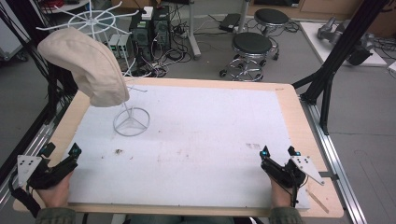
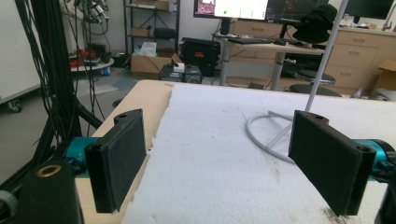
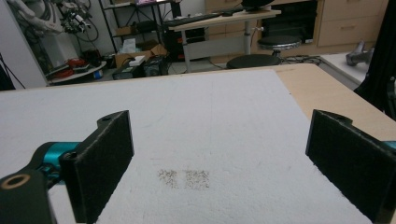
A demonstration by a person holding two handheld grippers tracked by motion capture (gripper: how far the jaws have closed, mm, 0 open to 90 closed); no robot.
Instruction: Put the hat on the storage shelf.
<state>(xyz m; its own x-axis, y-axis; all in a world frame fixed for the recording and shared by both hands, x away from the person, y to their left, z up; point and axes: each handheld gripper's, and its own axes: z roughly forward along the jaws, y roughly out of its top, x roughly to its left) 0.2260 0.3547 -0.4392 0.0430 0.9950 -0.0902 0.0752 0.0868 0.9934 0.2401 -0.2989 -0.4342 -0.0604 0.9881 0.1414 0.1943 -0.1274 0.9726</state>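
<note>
Both of the person's hands are resting at the near edge of the tabletop (image 1: pixel 289 100), one at each corner, so the white foam sheet (image 1: pixel 196 140) between them is lying bare. The left tool (image 1: pixel 63 161) is sitting with its jaws spread wide and nothing between them, and the right tool (image 1: pixel 279 156) is gaping just as wide. The nearest thing to work on is the cream hat (image 1: pixel 86 65), hanging on the white wire stand (image 1: pixel 132 120) at the far left, well apart from either tool. It is draping tilted, its long axis running from upper left down to lower right, the lower end pointing toward the stand's ring base. The left tool is aiming roughly that way, probably readying a reach.
</note>
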